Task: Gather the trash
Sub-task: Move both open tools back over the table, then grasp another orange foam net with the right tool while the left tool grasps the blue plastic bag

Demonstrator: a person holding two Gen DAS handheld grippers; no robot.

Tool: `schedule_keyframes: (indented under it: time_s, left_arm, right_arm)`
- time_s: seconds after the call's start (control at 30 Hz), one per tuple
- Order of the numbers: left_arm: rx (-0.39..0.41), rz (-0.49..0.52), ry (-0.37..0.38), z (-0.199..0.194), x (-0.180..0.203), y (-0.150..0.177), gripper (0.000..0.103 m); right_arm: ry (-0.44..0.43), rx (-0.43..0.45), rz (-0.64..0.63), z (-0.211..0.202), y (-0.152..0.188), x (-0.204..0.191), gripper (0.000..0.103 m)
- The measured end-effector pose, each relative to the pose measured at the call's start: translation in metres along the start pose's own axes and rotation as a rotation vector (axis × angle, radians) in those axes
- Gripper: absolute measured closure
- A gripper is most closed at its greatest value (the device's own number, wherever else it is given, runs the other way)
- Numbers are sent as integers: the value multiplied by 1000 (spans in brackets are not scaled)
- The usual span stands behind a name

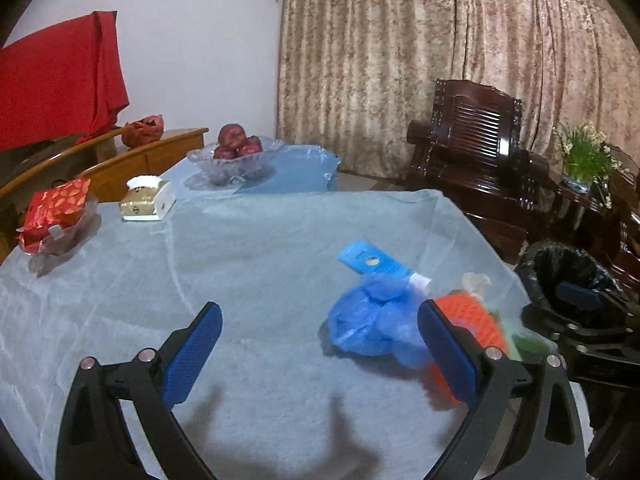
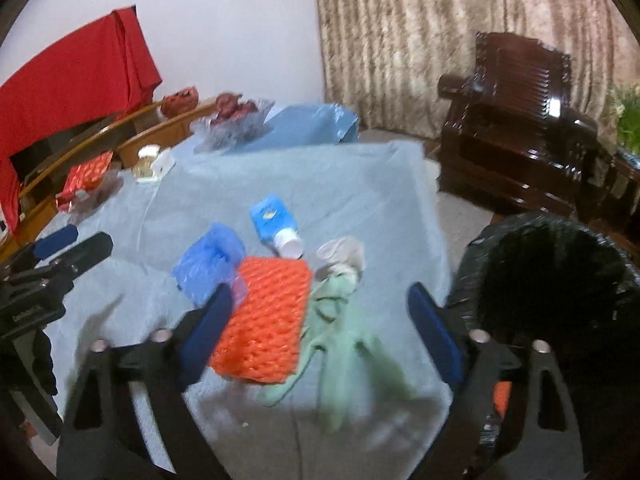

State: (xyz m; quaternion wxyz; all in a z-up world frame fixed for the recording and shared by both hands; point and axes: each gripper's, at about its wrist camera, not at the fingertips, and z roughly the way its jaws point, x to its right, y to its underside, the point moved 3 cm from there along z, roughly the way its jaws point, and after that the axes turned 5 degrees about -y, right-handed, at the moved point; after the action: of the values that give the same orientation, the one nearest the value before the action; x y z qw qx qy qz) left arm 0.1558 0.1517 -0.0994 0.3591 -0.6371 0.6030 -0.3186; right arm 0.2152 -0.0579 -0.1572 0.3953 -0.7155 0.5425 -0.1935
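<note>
On the pale blue tablecloth (image 1: 248,264) lies a heap of trash: a crumpled blue plastic bag (image 1: 372,316) (image 2: 208,264), an orange foam net (image 1: 472,320) (image 2: 268,316), a blue tube with a white cap (image 1: 374,261) (image 2: 274,222), a green rag (image 2: 344,344) and a crumpled white tissue (image 2: 344,254). My left gripper (image 1: 320,344) is open and empty, just left of the blue bag. My right gripper (image 2: 320,328) is open and empty, over the orange net and green rag. A bin lined with a black bag (image 1: 568,276) (image 2: 552,276) stands right of the table.
At the far side stand a glass bowl of red apples (image 1: 236,152), a tissue box (image 1: 148,200) and a red packet on a glass dish (image 1: 56,216). A dark wooden armchair (image 1: 476,148) and a potted plant (image 1: 584,156) are at the right. A red cloth (image 1: 56,80) hangs at the left.
</note>
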Motion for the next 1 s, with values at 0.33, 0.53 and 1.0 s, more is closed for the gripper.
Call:
schedule_keyframes:
  time_s: [0.33, 0.53, 1.0]
  left_arm:
    - [-43, -17, -16, 15, -17, 12, 11]
    - [-64, -22, -10, 20, -18, 18, 11]
    - [-77, -11, 24, 24, -3, 17, 11]
  right_arm:
    - [-49, -109, -36, 42, 15, -18, 36]
    - [-86, -143, -35, 54, 20, -21, 49]
    - [-195, -83, -47, 19, -1, -24, 79]
